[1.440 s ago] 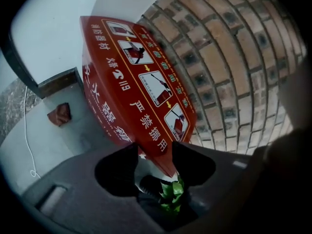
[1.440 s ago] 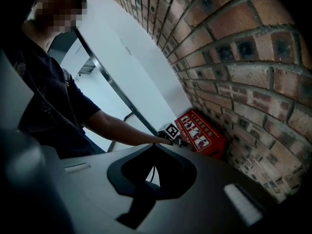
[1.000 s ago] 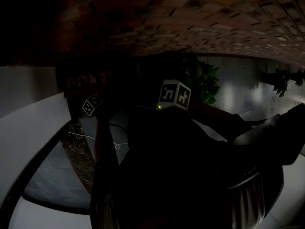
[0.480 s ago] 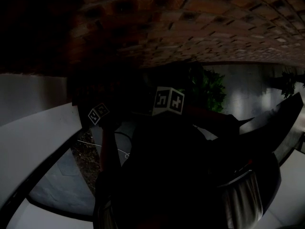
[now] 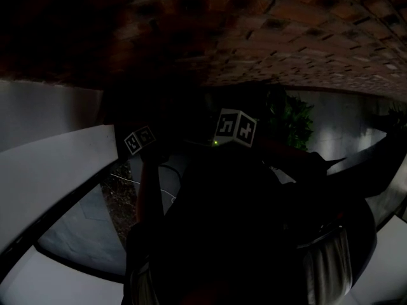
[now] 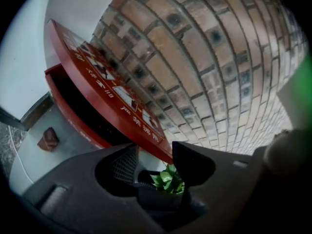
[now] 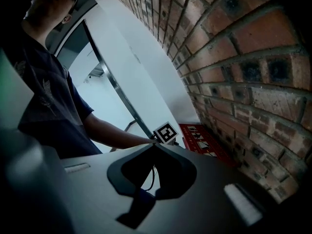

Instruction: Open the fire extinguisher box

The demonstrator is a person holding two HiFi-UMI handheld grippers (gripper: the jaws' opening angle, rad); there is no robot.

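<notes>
The red fire extinguisher box (image 6: 73, 101) stands at the foot of a brick wall (image 6: 204, 57). Its lid (image 6: 114, 89), printed with white labels, is raised, and a dark gap shows under it. My left gripper (image 6: 155, 152) is open, and the lid's near corner lies just past its jaw tips with nothing clamped. My right gripper (image 7: 155, 144) is shut with its tips touching and holds nothing. It points along the wall toward the box (image 7: 202, 136) and the left gripper's marker cube (image 7: 166, 132). In the dark head view only the two marker cubes show (image 5: 140, 140) (image 5: 235, 127).
A green potted plant (image 6: 168, 179) shows between the left jaws and beside the wall (image 5: 296, 122). A small red-brown block (image 6: 48, 139) lies on the grey floor left of the box. The person (image 7: 48, 106) stands close to the wall, with a white panel (image 7: 131, 67) behind.
The head view has shifted a little. The left gripper's marker cube has drifted slightly right, while the right one stays roughly in place.
</notes>
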